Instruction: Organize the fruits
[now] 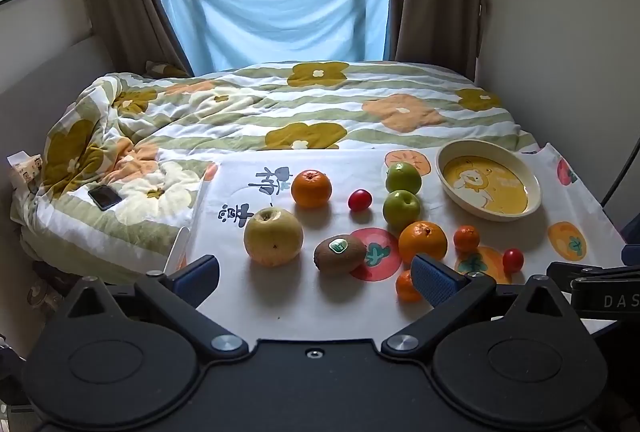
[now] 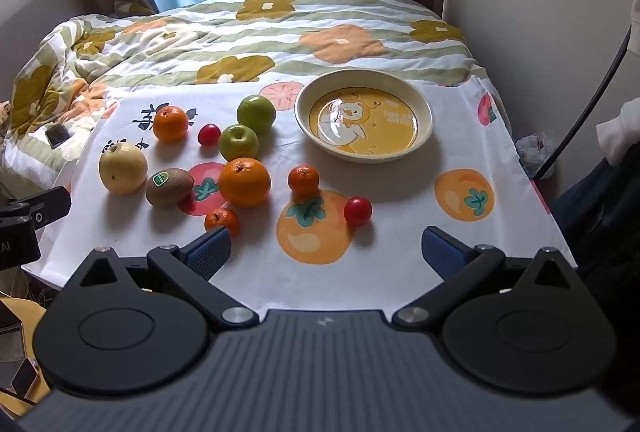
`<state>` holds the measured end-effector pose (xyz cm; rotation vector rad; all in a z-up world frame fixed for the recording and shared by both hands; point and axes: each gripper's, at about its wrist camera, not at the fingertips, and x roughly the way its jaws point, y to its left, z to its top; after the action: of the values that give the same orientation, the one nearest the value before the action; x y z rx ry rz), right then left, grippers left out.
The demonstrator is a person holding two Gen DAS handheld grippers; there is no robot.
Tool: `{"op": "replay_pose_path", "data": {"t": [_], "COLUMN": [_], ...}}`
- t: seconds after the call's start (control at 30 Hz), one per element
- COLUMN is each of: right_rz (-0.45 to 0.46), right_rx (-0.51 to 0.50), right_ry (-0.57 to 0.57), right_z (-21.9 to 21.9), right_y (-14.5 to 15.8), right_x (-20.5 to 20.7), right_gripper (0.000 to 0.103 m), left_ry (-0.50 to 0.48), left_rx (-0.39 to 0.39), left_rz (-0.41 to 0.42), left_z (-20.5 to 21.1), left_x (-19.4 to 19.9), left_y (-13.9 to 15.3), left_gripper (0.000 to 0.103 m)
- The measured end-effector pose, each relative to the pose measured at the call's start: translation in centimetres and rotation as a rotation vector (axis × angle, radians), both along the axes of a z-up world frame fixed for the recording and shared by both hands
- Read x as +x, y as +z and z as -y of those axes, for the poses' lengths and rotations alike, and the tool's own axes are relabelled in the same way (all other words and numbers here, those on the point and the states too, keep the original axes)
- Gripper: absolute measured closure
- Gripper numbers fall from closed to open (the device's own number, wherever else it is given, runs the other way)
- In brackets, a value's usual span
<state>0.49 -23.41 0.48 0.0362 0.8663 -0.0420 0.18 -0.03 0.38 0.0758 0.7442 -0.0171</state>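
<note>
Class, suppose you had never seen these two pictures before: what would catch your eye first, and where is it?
First, the scatter of bright fruit on the white printed cloth: a large orange in the middle, two green apples just behind it, a pale yellow pear and a kiwi at the left. Then the empty yellow duck plate at the right rear, and the flowered quilt behind.

Glossy ceramic bowl (image 2: pixel 416 94) – matt cloth tblcloth (image 2: pixel 400 244).
</note>
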Motion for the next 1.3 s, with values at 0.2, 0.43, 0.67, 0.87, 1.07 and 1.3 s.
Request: {"op": "replay_pose_path", "data": {"t": [0.2, 0.43, 0.67, 0.87, 1.07, 1.3], "right_rz": [-0.001, -0.002, -0.006, 0.011, 0.045, 0.014], "right_rx": [-0.002, -0.003, 0.003, 0.024, -0.001, 0.011], "right_ry": [0.003, 0.003, -0.003, -0.047, -0.038, 0.047], "right_z": [0.0, 0.0, -0.2, -0.1, 1.2, 3.8], "right_y": [0.1, 0.0, 0.1, 0.1, -1.8, -5.1], "right_x": [0.2, 0.2, 0.3, 1.1, 1.9, 4.4], "right_gripper": [0.0, 0.0, 0.0, 0.0, 0.0, 0.0], "left_ry": [0.001, -0.001, -0.032, -0.103, -0.131, -0.06], "left_rx": [0.021, 0.034, -0.007, -0.005, -0.059, 0.002], "left_rz": [-0.012, -0.021, 0.017, -0.02, -0.032, -0.059], "left_z": [0.1, 0.1, -0.1, 0.1, 1.1, 4.1], "left_x": [0.0, 0.0, -0.1, 1.4, 2.6, 3.5], "left_y": [0.0, 0.0, 0.7, -0.4, -2.7, -5.2], "left_gripper": [0.0, 0.0, 0.0, 0.0, 0.0, 0.0]}}
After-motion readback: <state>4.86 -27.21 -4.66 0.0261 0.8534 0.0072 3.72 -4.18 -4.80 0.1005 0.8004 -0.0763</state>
